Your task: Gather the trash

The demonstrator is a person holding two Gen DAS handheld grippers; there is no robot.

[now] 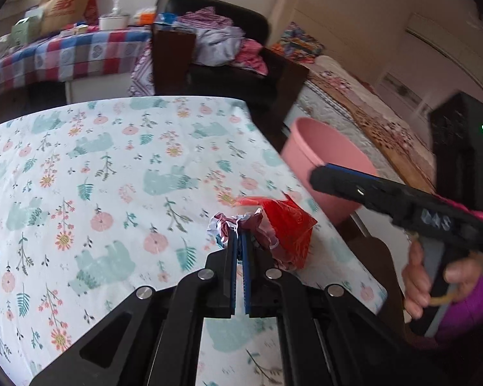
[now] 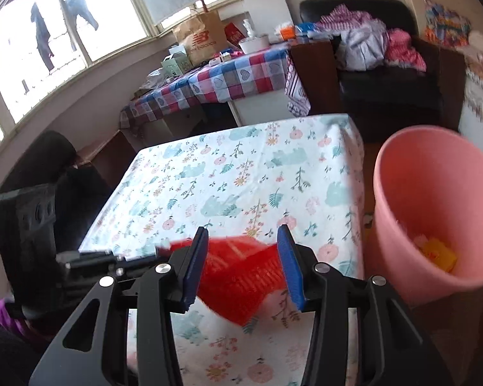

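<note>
My left gripper (image 1: 240, 239) is shut on a crumpled pink-and-white wrapper with red plastic film (image 1: 286, 228) and holds it just above the floral tablecloth (image 1: 112, 177), near the table's right edge. In the right wrist view the left gripper (image 2: 159, 248) comes in from the left, and the red film (image 2: 238, 276) shows blurred behind my right gripper (image 2: 241, 257). The right gripper's blue pads (image 2: 289, 257) stand apart with nothing gripped. It appears side-on (image 1: 318, 175) in front of the pink bin (image 1: 322, 160), held by a hand (image 1: 415, 276).
The pink bin (image 2: 434, 209) stands on the floor right of the table and holds yellow scraps (image 2: 438, 252). Behind are a checked table (image 2: 235, 74) with a paper bag (image 2: 203, 38), a black armchair (image 2: 386, 74) piled with clothes, and a bed (image 1: 370, 112).
</note>
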